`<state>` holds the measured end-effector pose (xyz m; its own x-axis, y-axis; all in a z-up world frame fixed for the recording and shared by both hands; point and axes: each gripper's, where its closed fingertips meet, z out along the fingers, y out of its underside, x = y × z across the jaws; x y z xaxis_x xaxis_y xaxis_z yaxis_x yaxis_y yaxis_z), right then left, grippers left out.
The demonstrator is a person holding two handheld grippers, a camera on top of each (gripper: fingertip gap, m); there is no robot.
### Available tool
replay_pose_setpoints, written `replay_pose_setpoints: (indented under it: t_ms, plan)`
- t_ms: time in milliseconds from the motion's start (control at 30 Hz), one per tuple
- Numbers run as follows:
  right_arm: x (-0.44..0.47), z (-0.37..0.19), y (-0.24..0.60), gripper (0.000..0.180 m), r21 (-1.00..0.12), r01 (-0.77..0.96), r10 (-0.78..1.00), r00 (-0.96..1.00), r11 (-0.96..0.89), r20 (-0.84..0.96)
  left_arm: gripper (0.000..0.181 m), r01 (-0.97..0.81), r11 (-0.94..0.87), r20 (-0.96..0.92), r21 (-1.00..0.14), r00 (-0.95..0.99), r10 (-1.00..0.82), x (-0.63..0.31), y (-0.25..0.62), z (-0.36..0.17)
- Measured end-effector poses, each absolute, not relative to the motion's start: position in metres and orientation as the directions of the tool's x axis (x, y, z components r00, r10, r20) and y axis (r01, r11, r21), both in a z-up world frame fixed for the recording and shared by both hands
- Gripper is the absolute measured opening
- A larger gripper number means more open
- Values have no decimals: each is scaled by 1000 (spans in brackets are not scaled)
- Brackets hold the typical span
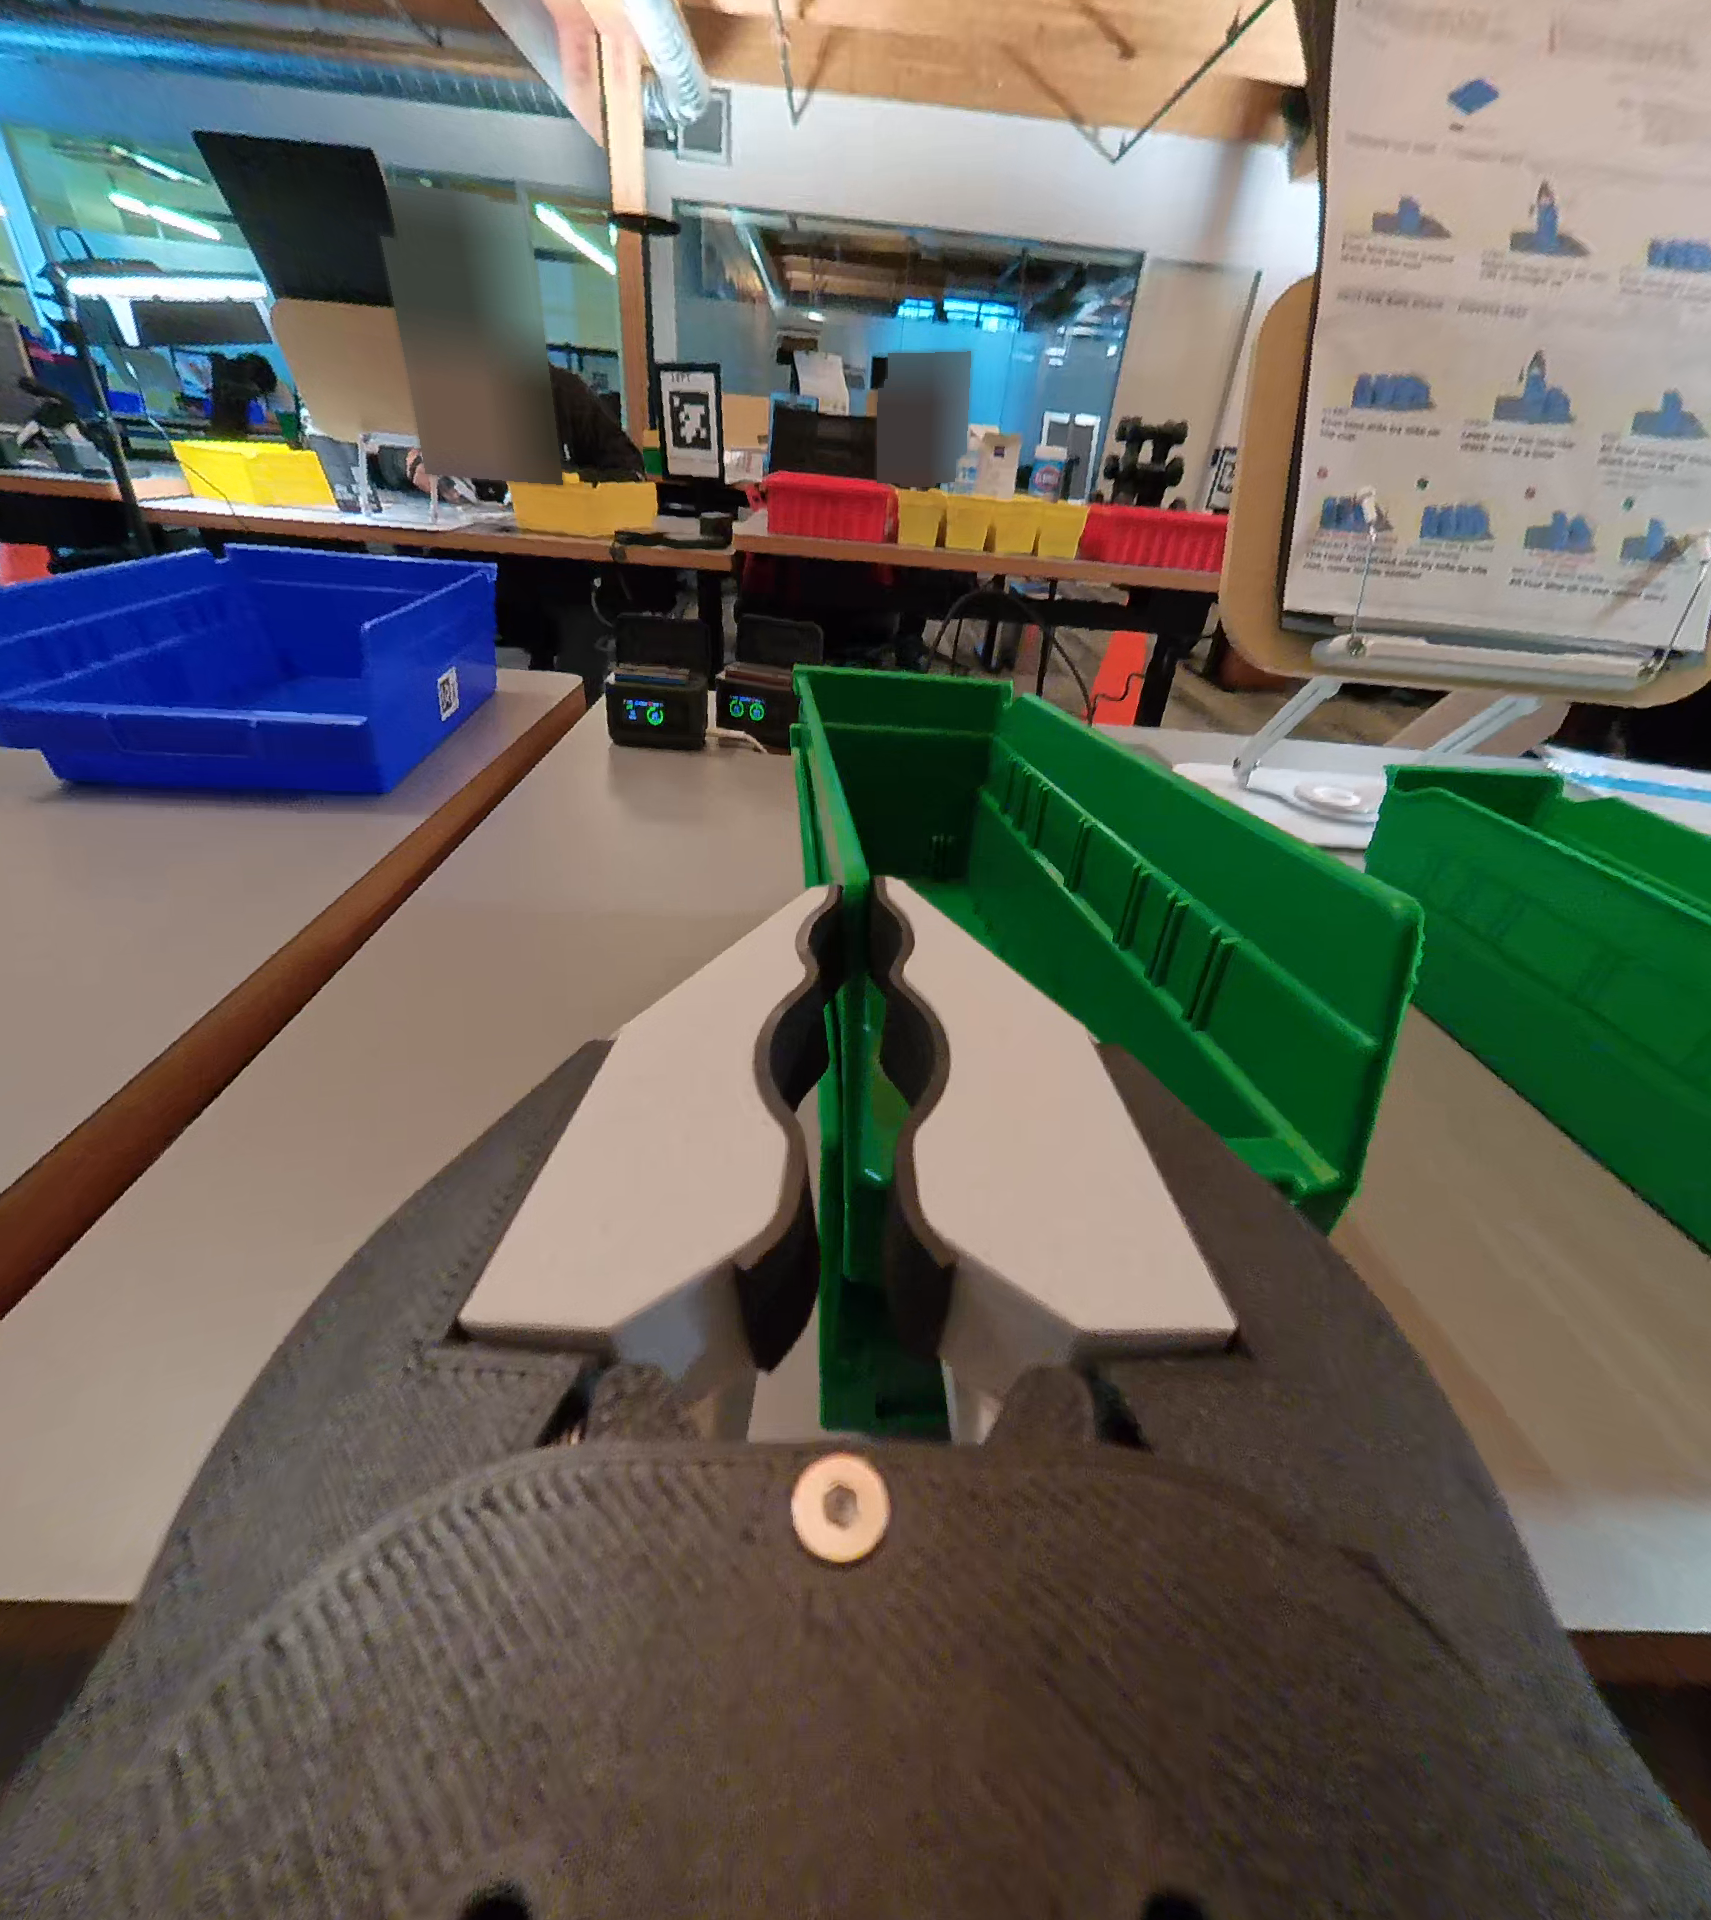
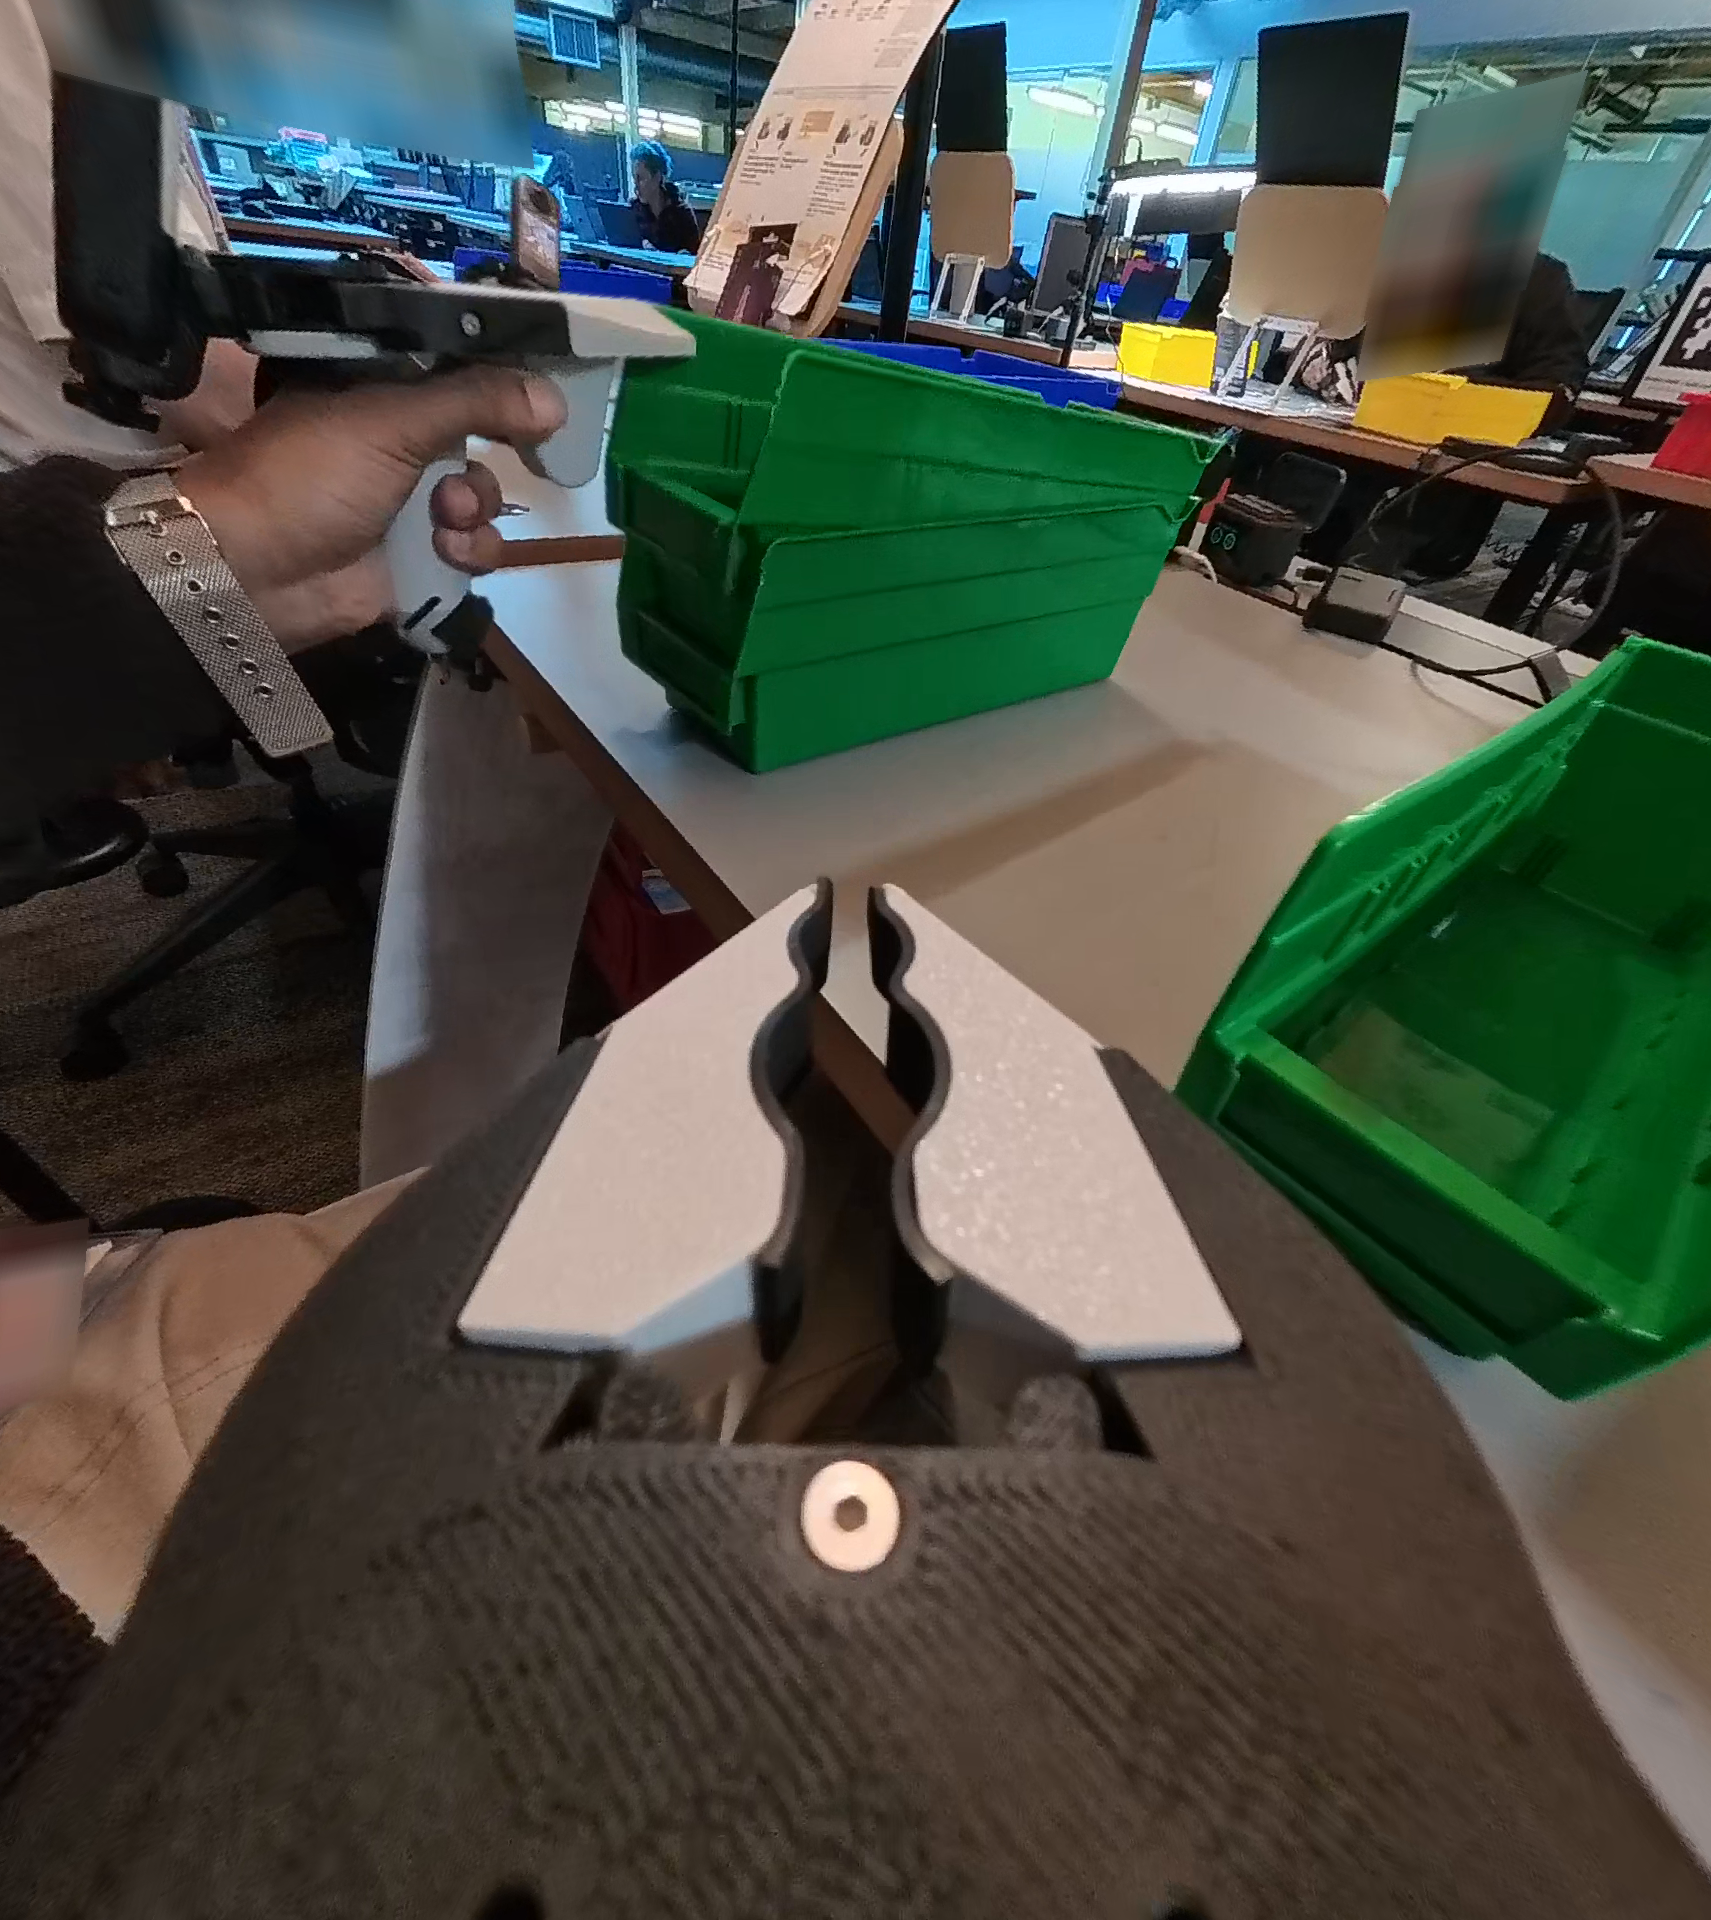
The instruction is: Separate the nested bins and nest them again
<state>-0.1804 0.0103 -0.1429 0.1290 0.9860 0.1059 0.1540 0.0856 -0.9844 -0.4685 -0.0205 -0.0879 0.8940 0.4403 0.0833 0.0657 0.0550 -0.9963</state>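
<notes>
In the left wrist view my left gripper [image 1: 856, 894] is shut on the near side wall of a green bin [image 1: 1194, 987], with both pads pressed on the thin wall. The right wrist view shows this gripper [image 2: 622, 348] at the top left. There it grips the rim of the top bin [image 2: 934, 426], which sits tilted on a stack of green bins [image 2: 892, 623]. My right gripper [image 2: 849, 894] hovers over the table's front edge with a narrow gap between its fingertips and nothing between them. More green bins [image 2: 1557, 1039] lie tilted to its right, also seen in the left wrist view [image 1: 1609, 935].
The grey table [image 1: 415, 1039] carries two small black devices [image 1: 659, 707] at its back edge and a clipboard stand with an instruction sheet [image 1: 1516, 364] at back right. A blue bin [image 1: 227, 665] sits on the neighbouring table. An office chair [image 2: 103, 862] stands left of the table.
</notes>
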Motion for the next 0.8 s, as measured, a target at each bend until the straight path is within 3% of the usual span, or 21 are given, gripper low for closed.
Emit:
replay_pose_setpoints:
  t_ms: [133, 367, 500, 567, 633, 800]
  plan:
    - [-181, -144, 10, 6, -984, 156, 986, 127, 87, 108, 0, 49, 129, 99, -990, 901, 422, -467, -24, -79]
    - [-181, -144, 9, 5, -983, 158, 986, 126, 91, 111, 1, 53, 75, 80, -996, 898, 432, -466, -21, -90]
    - [-181, -144, 9, 5, -983, 157, 986, 125, 91, 111, 30, 135, -25, 112, -991, 902, 417, -466, -12, -106]
    - [-181, -144, 9, 5, -983, 158, 986, 124, 90, 111, 24, 165, -59, 124, -984, 895, 429, -469, -10, -115]
    - [-181, -144, 8, 6, -983, 159, 986, 122, 91, 111, 0, 168, -46, 131, -985, 887, 443, -472, -11, -113]
    - [-181, -146, 7, 6, -982, 165, 987, 115, 95, 114, 0, 186, -21, 159, -982, 889, 429, -474, -11, -111]
